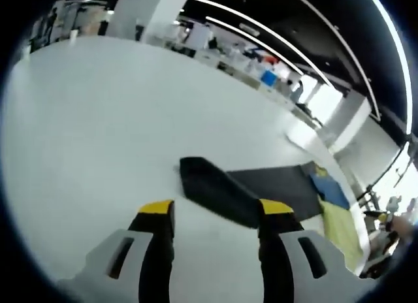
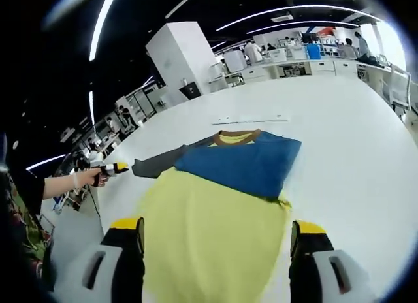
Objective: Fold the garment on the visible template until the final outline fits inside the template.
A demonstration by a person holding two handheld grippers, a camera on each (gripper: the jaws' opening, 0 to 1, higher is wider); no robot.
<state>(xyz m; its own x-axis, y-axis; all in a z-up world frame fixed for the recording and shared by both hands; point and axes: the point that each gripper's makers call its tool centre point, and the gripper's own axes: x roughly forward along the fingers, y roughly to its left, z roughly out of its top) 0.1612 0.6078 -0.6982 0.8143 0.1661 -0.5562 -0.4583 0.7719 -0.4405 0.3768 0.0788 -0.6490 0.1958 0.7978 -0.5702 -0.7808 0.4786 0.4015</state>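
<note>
Left hand-held gripper (image 1: 215,218) spread at dark sleeve (image 1: 219,192); right hand-held gripper (image 2: 217,234) spread over shirt (image 2: 215,218) flat on table (image 2: 353,140) — one-layer pinch risks crooked fold.

Shirt (image 2: 222,205) spread flat on white table (image 2: 353,127): yellow lower body toward 6 o'clock, blue chest panel (image 2: 245,162) above, brown collar (image 2: 236,136) at 12 o'clock. Dark grey sleeve (image 1: 225,189) stretched out toward 9 o'clock in right gripper view; lying unfolded, slightly rumpled.

open-plan lab, desks (image 2: 287,66), strip lights (image 1: 261,30)
</note>
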